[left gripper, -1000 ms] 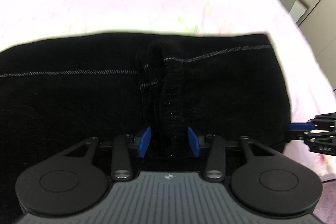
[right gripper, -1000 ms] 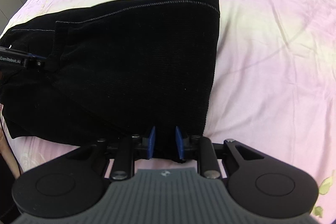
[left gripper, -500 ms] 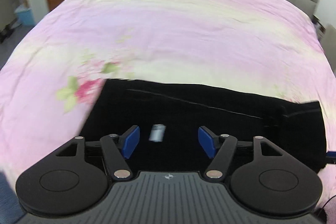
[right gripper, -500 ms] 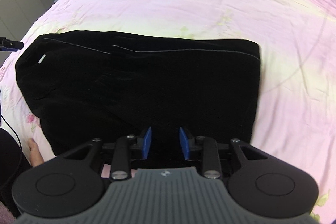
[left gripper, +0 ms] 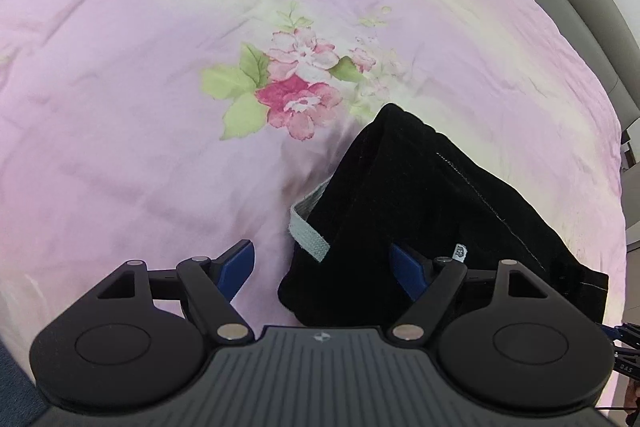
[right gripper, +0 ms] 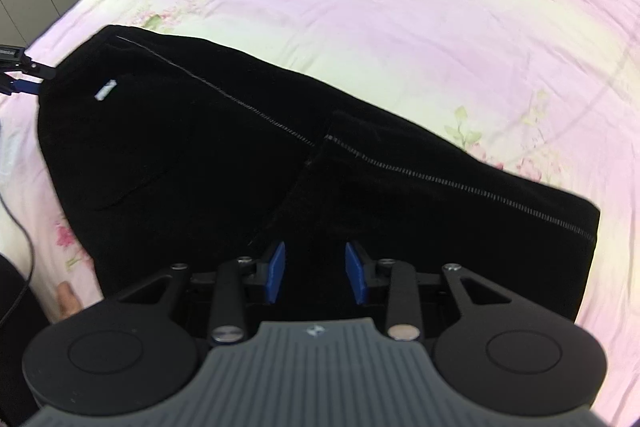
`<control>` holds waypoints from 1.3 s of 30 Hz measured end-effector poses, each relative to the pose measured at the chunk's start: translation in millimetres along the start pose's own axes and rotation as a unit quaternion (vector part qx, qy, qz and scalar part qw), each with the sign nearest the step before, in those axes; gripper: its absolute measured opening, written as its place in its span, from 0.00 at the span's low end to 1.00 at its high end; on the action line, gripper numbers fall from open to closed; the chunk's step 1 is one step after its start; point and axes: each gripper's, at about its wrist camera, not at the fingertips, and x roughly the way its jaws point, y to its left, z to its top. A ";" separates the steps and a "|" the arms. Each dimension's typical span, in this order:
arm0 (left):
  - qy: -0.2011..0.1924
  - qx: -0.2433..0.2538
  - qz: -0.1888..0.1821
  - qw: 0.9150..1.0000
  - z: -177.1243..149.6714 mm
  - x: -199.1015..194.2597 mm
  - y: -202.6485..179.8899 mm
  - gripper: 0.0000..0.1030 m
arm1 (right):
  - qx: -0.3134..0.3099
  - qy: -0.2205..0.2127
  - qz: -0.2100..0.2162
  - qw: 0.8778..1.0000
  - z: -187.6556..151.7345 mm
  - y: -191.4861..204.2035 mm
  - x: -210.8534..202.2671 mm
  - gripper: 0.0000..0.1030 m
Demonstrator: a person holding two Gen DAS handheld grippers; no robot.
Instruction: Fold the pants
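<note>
The pants (right gripper: 248, 163) are black, of a finely ribbed, soft cloth with a pale dashed stitch line running along them. They lie folded into a long, flat block on a bed (left gripper: 160, 107). The bed's cover is smooth, faintly creased pink and cream fabric with a printed flower (left gripper: 296, 87) in pink, red and green.

In the left wrist view the pants reach from the bottom centre out toward 3 o'clock. A grey woven band (left gripper: 308, 231) shows at their edge, and a small white tag (left gripper: 460, 251) sits on the black cloth.

The left tongs (left gripper: 322, 261) stand wide and are opening. The corner of the pants lies between the blue pads, which do not press on it.

The right tongs (right gripper: 316, 271) are partly apart and opening over the near edge of the pants at 6 o'clock. Black cloth shows in the gap, and the pads do not pinch it.
</note>
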 end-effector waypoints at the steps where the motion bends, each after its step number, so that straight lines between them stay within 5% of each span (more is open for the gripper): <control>1: 0.007 -0.006 -0.012 1.000 2.9 6.8 5.1 0.89 | -0.002 0.007 -0.006 1.000 4.7 1.6 4.4 0.28; 5: 0.048 -0.023 -0.056 0.997 14.2 34.9 18.8 0.92 | 0.014 0.037 -0.008 0.999 32.1 -0.1 26.9 0.27; 12: 0.116 0.008 -0.065 0.991 25.7 72.5 19.3 0.90 | 0.027 0.086 0.004 0.996 43.2 -3.5 61.5 0.21; 15: 0.139 0.006 -0.067 0.988 31.0 80.3 20.0 0.85 | 0.043 0.100 0.014 0.994 42.4 -15.4 81.6 0.18; 19: 0.148 0.000 -0.063 0.987 31.5 85.2 11.4 0.66 | 0.066 0.108 0.024 0.992 44.1 -23.0 91.6 0.17; 22: 0.135 0.019 -0.038 0.990 27.8 79.7 -1.4 0.61 | 0.065 0.103 0.025 0.992 41.3 -23.8 89.0 0.17; 29: 0.077 0.046 -0.026 0.996 26.3 26.5 -31.3 0.22 | 0.074 0.082 0.028 0.994 34.8 -24.5 76.8 0.17; 39: 0.004 0.098 -0.028 0.995 23.1 -62.8 -148.5 0.13 | 0.059 0.036 0.022 0.997 8.8 -6.7 24.5 0.27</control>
